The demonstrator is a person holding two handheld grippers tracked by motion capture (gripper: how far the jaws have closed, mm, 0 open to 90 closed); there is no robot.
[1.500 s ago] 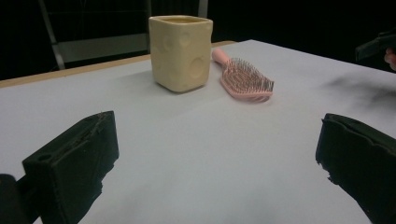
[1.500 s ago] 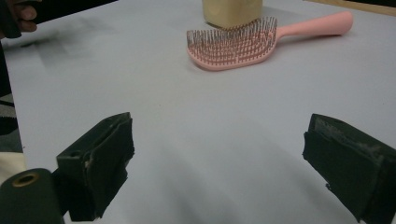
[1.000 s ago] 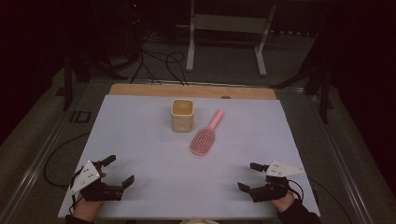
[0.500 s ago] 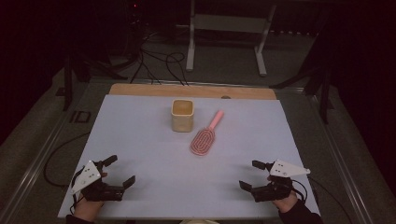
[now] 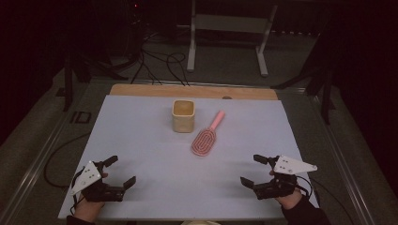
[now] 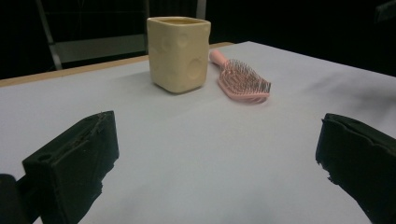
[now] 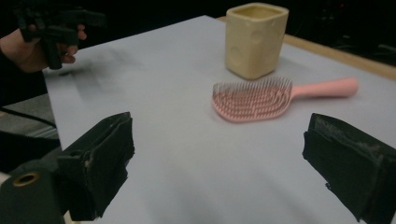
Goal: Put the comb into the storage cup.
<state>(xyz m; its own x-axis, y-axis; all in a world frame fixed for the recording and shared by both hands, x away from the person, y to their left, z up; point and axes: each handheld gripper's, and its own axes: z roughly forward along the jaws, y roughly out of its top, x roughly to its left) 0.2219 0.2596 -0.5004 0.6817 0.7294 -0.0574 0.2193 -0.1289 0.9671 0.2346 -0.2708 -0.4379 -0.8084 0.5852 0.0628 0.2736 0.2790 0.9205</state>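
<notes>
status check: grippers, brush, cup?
Left gripper open, right gripper open, both empty. Pink hairbrush flat beside yellow cup. Path unobstructed.

The room is dim, with the floor and background around the pale lavender-white table mat (image 5: 141, 140) falling almost to black, and the mat itself is the brightest surface, lit softly and evenly from above without glare. Shadows are faint: a soft dark patch sits beside the cream square ceramic cup (image 6: 179, 52) and smudgy grey shading lies on the mat in both gripper views. In those views the close black jaws are blurred, while the pink plastic paddle hairbrush (image 7: 261, 99) is fairly sharp and the high view looks slightly grainy.
</notes>
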